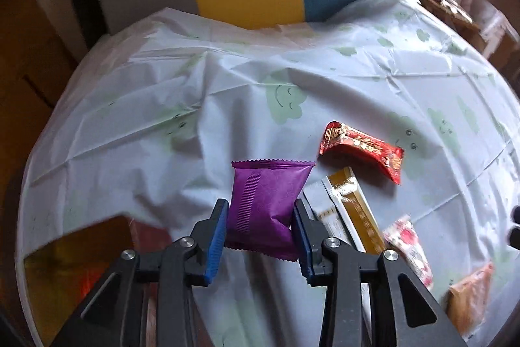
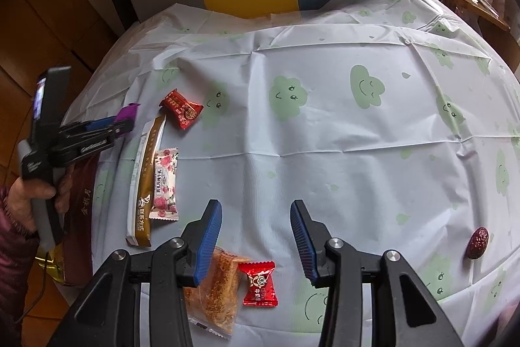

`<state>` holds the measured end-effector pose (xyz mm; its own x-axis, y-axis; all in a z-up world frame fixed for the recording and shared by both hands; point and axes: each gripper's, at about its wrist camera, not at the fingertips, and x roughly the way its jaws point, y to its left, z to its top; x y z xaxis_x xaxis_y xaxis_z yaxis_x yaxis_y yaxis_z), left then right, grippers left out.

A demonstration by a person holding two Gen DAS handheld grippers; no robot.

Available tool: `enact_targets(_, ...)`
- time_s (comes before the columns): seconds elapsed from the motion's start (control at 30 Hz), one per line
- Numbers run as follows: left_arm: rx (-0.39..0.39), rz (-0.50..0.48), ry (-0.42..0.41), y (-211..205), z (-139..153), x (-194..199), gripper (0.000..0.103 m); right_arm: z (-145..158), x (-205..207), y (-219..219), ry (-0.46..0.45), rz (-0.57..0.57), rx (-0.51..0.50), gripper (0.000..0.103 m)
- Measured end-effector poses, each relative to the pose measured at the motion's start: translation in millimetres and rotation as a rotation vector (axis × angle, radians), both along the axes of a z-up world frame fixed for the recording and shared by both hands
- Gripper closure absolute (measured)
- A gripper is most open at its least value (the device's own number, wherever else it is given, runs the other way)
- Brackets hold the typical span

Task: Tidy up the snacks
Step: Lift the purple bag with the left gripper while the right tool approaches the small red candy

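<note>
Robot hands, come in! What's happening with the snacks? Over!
Left gripper shut on purple foil snack packet, lifted off the tablecloth. Right gripper open, empty, above small red candy wrapper. Nothing blocking.

Our left tongs and right tongs share one build: black angular arms, ribbed blue pads, round silver screws. At nine o'clock in the right view, our bare hand shows skin, a maroon quilted sleeve and a thin dark cable.
</note>
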<state>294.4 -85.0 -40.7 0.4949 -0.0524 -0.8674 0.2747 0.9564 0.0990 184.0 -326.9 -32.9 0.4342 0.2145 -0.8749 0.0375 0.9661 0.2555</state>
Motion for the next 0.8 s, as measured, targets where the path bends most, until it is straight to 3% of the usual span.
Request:
enact_targets(0.23, -0.099, 0.023, -0.044, -4, 26, -74, 0.064, -4, -1, 3, 0.013, 0.003, -0.030, 0.058)
enact_targets(0.47, -0.143, 0.041, -0.080, -7, 16, -159, 0.064, -10, -2, 3, 0.035, 0.012, -0.045, 0.058)
enact_targets(0.7, -0.127, 0.038, -0.096, -5, -11, -228, 0.064, -19, -6, 11, 0.118, 0.102, 0.140, 0.058)
enact_targets(0.8, -0.126, 0.032, -0.105, -3, -20, -240, 0.064, -22, -12, 25, 0.149, 0.157, 0.137, 0.058)
